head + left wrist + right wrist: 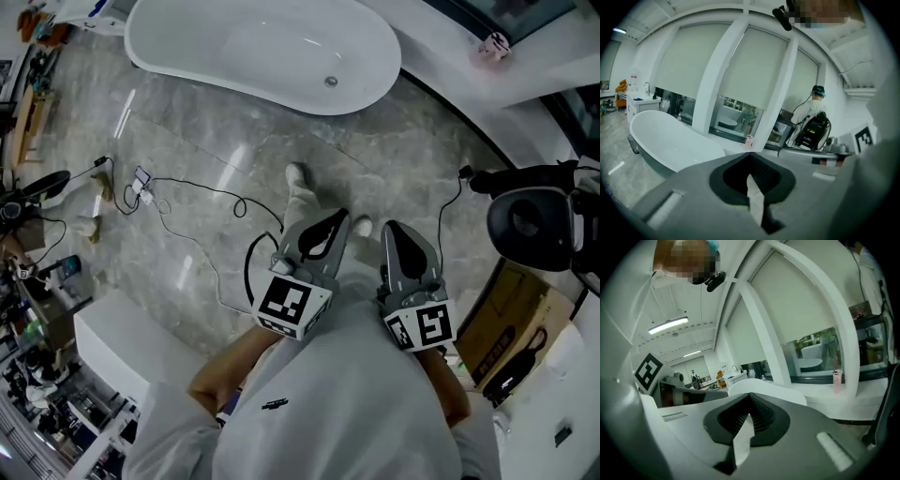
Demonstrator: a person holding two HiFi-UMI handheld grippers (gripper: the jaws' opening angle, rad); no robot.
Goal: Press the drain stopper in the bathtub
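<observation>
A white oval bathtub (pixel 262 42) stands at the top of the head view, with a round metal drain stopper (pixel 330 82) in its floor near the right end. My left gripper (pixel 323 225) and right gripper (pixel 398 234) are held close to my body, well short of the tub, side by side over the marble floor. Both are shut with nothing between their jaws. In the left gripper view the bathtub (pixel 670 140) lies ahead to the left, beyond my left gripper (pixel 751 161). In the right gripper view only the tub's rim (pixel 768 392) shows, past my right gripper (pixel 749 403).
A black cable (pixel 197 202) and a small device lie on the grey marble floor (pixel 225 159). A pink bottle (pixel 494 44) sits on the window ledge. A black chair (pixel 534 220) and cardboard box (pixel 511 319) are right; cluttered shelves are left. Another person (pixel 813 105) stands by the window.
</observation>
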